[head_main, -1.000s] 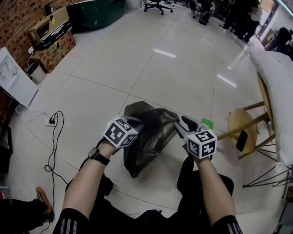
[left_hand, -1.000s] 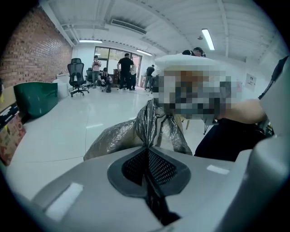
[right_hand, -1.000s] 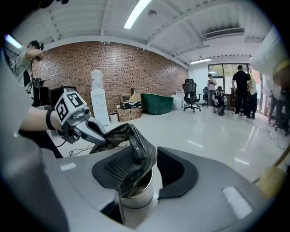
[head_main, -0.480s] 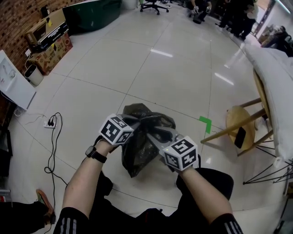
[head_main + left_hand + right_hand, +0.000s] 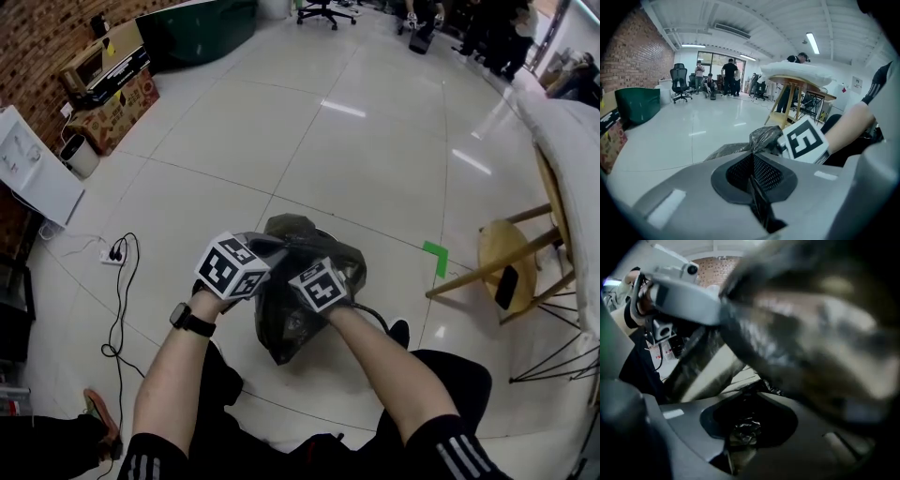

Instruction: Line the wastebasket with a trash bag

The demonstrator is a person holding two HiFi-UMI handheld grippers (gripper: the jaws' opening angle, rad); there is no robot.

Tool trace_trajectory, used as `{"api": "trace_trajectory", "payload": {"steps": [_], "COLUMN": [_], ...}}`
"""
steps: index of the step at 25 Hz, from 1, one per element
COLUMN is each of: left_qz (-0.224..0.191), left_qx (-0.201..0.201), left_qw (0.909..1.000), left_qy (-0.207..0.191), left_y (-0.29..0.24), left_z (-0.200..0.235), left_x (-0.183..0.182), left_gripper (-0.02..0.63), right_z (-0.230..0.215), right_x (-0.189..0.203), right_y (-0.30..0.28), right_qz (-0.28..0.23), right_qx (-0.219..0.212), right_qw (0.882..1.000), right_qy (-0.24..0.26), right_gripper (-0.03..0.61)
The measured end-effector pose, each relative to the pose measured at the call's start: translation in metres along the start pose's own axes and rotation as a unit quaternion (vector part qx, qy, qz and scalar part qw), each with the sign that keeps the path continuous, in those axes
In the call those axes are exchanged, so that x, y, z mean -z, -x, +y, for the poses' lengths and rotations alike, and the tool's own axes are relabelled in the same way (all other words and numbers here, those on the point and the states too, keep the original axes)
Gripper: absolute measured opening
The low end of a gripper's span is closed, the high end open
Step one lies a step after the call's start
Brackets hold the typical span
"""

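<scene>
A black trash bag (image 5: 305, 300) hangs crumpled between my two grippers, low over the tiled floor in front of my knees. My left gripper (image 5: 267, 251) is shut on a thin fold of its film (image 5: 757, 199). My right gripper (image 5: 298, 272) sits close beside the left one, its marker cube (image 5: 805, 139) almost touching. Its jaws have just been closing, and a crumpled wad of bag film (image 5: 743, 430) is pinched between them. More of the bag (image 5: 811, 333) blurs across that view. No wastebasket shows under the bag.
A wooden stool (image 5: 511, 267) stands at the right, with a green tape mark (image 5: 435, 254) on the floor beside it. A power strip with cable (image 5: 117, 272) lies at the left, near a small white bin (image 5: 77, 155), boxes and a white board (image 5: 33, 173).
My right gripper has swung left and down from the bag's right side into the bag, right beside the left gripper. The left gripper has barely shifted and keeps its hold.
</scene>
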State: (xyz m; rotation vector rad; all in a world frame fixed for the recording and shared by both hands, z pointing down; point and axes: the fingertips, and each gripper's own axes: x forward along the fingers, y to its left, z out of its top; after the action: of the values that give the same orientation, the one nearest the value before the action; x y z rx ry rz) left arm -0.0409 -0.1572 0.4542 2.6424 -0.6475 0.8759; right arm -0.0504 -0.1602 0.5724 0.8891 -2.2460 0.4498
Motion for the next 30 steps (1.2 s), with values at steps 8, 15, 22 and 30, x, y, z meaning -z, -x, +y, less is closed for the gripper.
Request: {"api": "trace_trajectory", "payload": {"steps": [8,15,22,30], "left_qz": [0.032,0.064,0.094,0.112], "left_qx": [-0.068,-0.075,-0.083,-0.081], "left_qw": [0.9972,0.9948,0.9915,0.9893], "left_qy": [0.004,0.026,0.035,0.047], "left_y": [0.000,-0.016,-0.031,-0.045], "left_z": [0.047,0.059,0.068,0.072], "left_x": [0.021,0.040,0.063,0.080], "left_gripper": [0.000,0.001,0.006,0.012], "right_z": [-0.008,-0.018,-0.006,0.010], "right_x": [0.069,0.104,0.134,0.108], "right_y": [-0.042,-0.066,-0.090,-0.068], "right_qz": [0.186,0.263,0.292,0.250], "right_qx": [-0.067,-0.109,-0.149,-0.168], "right_qw": [0.970,0.925,0.910,0.902], "right_qy": [0.142,0.250,0.252,0.309], "right_gripper": [0.077,0.044,0.043,0.043]}}
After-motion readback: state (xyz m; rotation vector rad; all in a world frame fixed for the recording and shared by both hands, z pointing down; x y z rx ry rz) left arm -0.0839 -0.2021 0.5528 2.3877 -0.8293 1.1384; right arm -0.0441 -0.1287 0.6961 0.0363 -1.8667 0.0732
